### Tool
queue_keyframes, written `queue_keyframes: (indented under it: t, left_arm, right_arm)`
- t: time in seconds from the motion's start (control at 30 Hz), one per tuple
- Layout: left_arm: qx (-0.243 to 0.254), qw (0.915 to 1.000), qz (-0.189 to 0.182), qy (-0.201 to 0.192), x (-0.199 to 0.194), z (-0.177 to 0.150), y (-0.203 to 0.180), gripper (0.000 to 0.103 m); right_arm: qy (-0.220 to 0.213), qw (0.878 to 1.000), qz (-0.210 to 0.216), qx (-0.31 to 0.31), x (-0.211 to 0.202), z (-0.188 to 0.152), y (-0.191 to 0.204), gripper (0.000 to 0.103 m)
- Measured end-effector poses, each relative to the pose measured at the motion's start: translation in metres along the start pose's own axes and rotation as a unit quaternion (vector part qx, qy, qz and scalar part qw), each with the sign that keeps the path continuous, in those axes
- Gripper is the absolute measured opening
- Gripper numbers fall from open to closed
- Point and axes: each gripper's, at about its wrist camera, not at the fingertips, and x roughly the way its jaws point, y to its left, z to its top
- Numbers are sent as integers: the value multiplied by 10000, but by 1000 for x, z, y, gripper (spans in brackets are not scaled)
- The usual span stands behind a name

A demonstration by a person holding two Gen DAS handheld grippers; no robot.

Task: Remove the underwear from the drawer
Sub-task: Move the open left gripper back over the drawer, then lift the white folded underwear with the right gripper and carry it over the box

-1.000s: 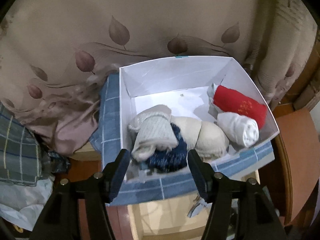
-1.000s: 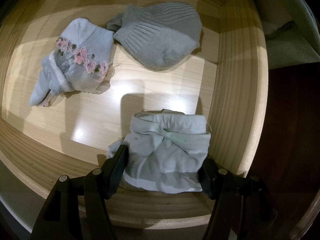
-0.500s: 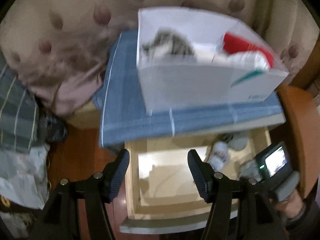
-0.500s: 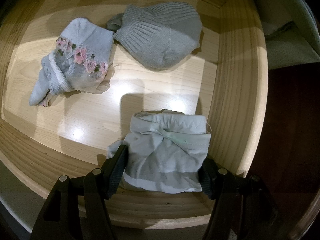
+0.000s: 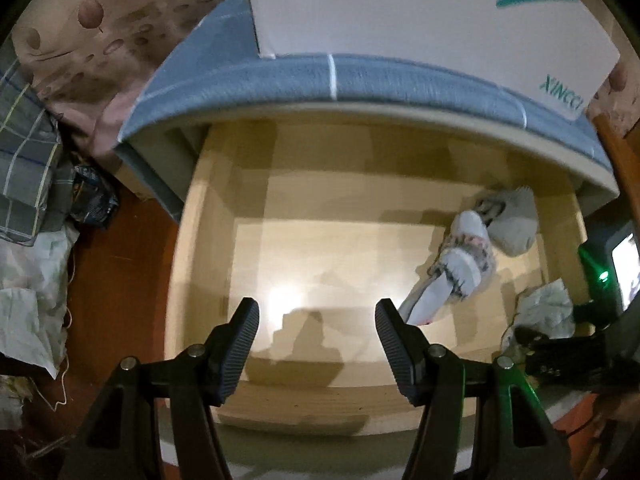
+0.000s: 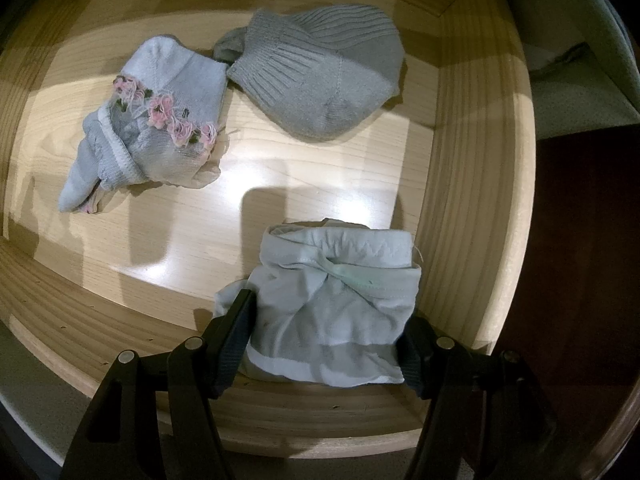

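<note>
A folded pale underwear [image 6: 336, 268] lies in the near right corner of the open wooden drawer [image 6: 480, 200]. My right gripper [image 6: 326, 314] points straight down, its two fingers pressed against the bundle's left and right sides. In the left wrist view the same underwear [image 5: 544, 308] shows at the drawer's right, under the right gripper's housing [image 5: 616, 272]. My left gripper [image 5: 316, 320] hangs open over the bare drawer floor [image 5: 320, 256], with nothing between its fingers.
A white sock with pink flowers [image 6: 160, 136] and a grey ribbed sock [image 6: 324, 80] lie farther back in the drawer. Above the drawer, a white box [image 5: 420, 12] stands on a blue checked cloth [image 5: 400, 76]. Cloths and bags [image 5: 32, 240] lie piled at the left.
My left gripper has dropped from above the white box of clothes down over the open drawer. The right gripper and the underwear between its fingers have not moved.
</note>
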Motion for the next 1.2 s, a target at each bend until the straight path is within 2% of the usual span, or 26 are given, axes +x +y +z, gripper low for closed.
queue_keyframes:
  t: [0.27, 0.63, 1.03, 1.2]
  left_arm:
    - [-6, 9998, 112, 185, 27, -14, -11, 62]
    - [-160, 9995, 198, 212, 31, -17, -12, 62]
    - [-323, 9993, -53, 195, 32, -17, -5, 62]
    - [-343, 9991, -42, 233, 33, -17, -5, 62]
  right_arm:
    - [-72, 10000, 8, 15, -4, -2, -1, 59]
    - [-99, 10000, -6, -5, -12, -4, -1, 56]
    - [-59, 10000, 32, 73, -22, 11, -4, 49]
    - [-85, 9998, 98, 128, -30, 13, -8, 44]
